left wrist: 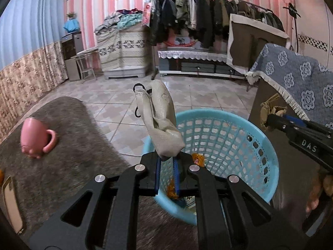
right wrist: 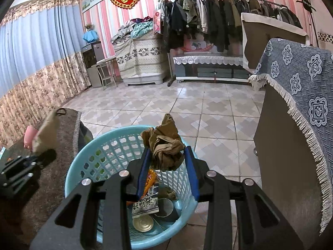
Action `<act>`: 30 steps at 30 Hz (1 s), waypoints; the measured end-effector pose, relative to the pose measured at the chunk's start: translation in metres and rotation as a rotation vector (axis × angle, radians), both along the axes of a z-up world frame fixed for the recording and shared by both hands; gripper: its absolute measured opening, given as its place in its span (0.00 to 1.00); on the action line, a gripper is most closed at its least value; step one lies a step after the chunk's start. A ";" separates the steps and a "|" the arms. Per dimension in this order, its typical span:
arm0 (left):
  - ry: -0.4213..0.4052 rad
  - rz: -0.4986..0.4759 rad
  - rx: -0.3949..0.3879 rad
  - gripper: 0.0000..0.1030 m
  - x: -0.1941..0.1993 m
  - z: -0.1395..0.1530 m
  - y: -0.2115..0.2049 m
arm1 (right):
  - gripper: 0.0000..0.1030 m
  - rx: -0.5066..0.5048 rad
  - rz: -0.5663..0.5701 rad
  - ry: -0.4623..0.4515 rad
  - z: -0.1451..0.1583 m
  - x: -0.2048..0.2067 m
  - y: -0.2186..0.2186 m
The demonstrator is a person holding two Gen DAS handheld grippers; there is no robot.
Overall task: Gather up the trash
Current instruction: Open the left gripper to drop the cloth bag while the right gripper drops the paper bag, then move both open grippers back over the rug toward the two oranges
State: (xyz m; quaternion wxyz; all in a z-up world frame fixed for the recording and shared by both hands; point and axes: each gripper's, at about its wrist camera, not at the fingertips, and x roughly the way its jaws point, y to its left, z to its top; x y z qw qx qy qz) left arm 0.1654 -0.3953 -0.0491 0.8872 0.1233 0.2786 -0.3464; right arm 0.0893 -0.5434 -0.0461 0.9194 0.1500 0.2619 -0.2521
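While both grippers hung over the basket (right wrist: 83,156), the left gripper (left wrist: 166,158) pinched a limp face mask (left wrist: 160,123). The right gripper (right wrist: 168,162) clamped light, crumpled brown paper (right wrist: 164,145) mid-wad.

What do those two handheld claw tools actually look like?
Both are matte black, angular frames with slot cut-outs and round silver bolt heads. The left gripper and the right gripper each have two blue-padded fingers. White letters "DAS" mark the right one's side. No cables show.

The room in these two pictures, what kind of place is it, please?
Most likely a lived-in room of a home, perhaps a bedroom or living room: a long clothes rack full of jackets, a grey rug on a tiled floor, and long curtains.
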 end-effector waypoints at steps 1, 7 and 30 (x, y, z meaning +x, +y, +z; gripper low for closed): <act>0.002 -0.006 0.001 0.09 0.001 0.000 -0.002 | 0.33 0.001 -0.001 0.001 -0.001 0.000 0.000; 0.020 -0.051 0.004 0.20 0.004 -0.003 -0.023 | 0.33 0.013 -0.009 0.012 -0.005 0.000 -0.005; -0.093 0.247 -0.035 0.95 0.020 0.018 0.063 | 0.37 -0.009 0.056 0.025 -0.018 0.033 0.025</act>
